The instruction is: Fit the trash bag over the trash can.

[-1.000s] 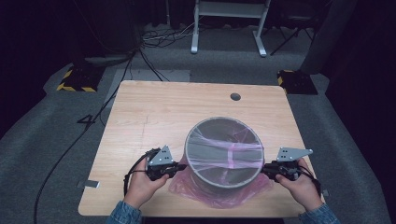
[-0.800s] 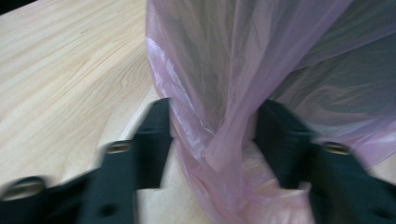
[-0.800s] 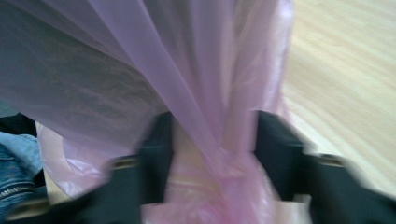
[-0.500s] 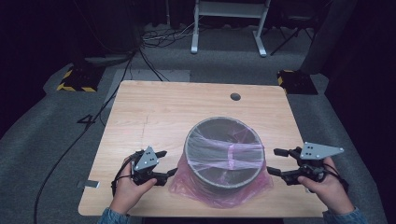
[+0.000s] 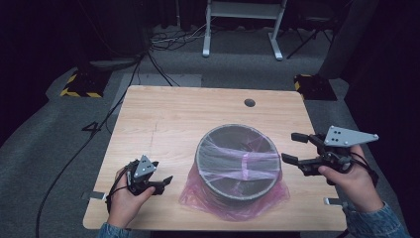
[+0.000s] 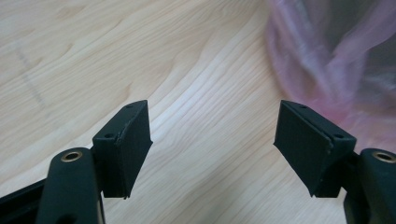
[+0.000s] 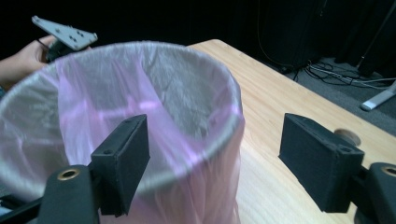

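Note:
A grey mesh basket (image 5: 237,163) lined with a pink plastic bag (image 5: 233,206) stands upright on the wooden table (image 5: 168,124), near its front edge. My left gripper (image 5: 166,183) lies low at the basket's left, apart from it; its jaws have just been opening and stand open with nothing between them (image 6: 212,140), the bag (image 6: 336,60) blurred beyond the right jaw. My right gripper (image 5: 288,147) hovers at the basket's right, level with the rim. Its jaws have also just been opening and are open (image 7: 215,154), bare of the lined basket (image 7: 187,93) behind them.
The table has a round cable hole (image 5: 249,103) at its far edge. Bag plastic spreads on the tabletop around the basket's base. Beyond the table are a white frame's legs (image 5: 242,29), floor cables (image 5: 163,44) and a yellow-black striped base (image 5: 79,84).
Both grippers were shut at the basket's sides a second ago. They have opened and drawn away: the left outward to the left, the right outward and upward.

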Demonstrator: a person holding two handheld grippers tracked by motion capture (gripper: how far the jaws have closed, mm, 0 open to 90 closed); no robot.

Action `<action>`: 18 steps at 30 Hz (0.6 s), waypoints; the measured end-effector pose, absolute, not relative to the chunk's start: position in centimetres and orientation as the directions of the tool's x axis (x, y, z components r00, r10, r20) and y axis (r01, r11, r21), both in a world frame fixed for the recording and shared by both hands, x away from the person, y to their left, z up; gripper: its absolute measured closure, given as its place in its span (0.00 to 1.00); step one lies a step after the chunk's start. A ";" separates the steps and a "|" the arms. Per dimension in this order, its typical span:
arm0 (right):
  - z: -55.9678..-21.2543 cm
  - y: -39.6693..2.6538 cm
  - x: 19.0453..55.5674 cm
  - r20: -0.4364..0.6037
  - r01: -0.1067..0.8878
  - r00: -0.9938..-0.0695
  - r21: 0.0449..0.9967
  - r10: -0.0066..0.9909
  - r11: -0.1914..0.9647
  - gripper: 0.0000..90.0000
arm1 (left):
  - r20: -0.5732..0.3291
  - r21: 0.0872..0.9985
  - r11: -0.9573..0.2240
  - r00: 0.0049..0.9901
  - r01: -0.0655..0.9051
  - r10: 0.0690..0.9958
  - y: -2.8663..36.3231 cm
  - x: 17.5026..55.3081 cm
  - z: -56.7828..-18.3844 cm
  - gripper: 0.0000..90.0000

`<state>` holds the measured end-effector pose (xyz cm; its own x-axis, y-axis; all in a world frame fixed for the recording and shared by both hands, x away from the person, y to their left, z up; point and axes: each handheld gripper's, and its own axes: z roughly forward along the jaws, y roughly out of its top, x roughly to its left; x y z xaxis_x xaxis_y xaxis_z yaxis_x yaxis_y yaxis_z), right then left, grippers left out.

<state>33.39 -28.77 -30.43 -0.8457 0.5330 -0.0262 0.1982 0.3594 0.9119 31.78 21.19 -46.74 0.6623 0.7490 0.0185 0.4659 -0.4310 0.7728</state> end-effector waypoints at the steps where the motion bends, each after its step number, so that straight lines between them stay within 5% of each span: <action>1: -30.1 -28.4 33.5 -0.028 0.196 -0.848 0.912 0.529 0.361 0.27 | 0.018 0.769 -0.430 0.657 0.473 0.754 21.4 31.8 -46.9 0.30; 18: -27.6 -21.7 36.7 -0.021 0.192 -0.870 0.905 0.492 0.379 0.24 | 0.040 0.744 -0.432 0.612 0.509 0.790 22.7 32.3 -48.7 0.25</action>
